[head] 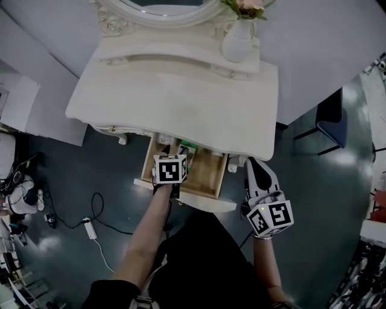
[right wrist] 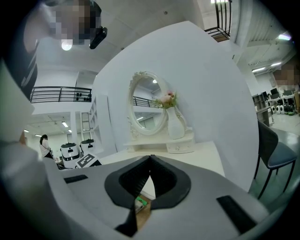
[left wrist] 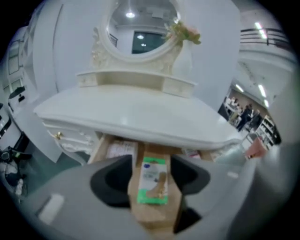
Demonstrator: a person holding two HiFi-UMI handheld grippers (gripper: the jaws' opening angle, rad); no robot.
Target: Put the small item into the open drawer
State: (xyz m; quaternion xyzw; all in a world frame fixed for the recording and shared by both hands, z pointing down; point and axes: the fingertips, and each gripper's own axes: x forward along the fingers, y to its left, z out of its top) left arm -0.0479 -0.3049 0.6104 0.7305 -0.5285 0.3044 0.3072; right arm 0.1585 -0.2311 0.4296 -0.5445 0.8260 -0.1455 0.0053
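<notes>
The small item is a flat green and white packet (left wrist: pixel 152 180); it lies on the wooden bottom of the open drawer (left wrist: pixel 157 213) under the vanity top. My left gripper (left wrist: pixel 151 162) hangs over the drawer with its jaws apart, and the packet shows in the gap below them, not touched. In the head view the left gripper (head: pixel 173 158) is over the drawer (head: pixel 208 175), with a green edge of the packet (head: pixel 187 146) beside it. My right gripper (right wrist: pixel 150 156) is held off the drawer's right end (head: pixel 256 172), its tips together on nothing.
A cream vanity table (head: pixel 181 102) carries an oval mirror (head: pixel 163 6) and a white vase of flowers (head: pixel 238 39) at the back. Other papers (left wrist: pixel 119 150) lie in the drawer's left part. A dark chair (head: pixel 332 121) stands right; cables and a power strip (head: pixel 89 228) lie left.
</notes>
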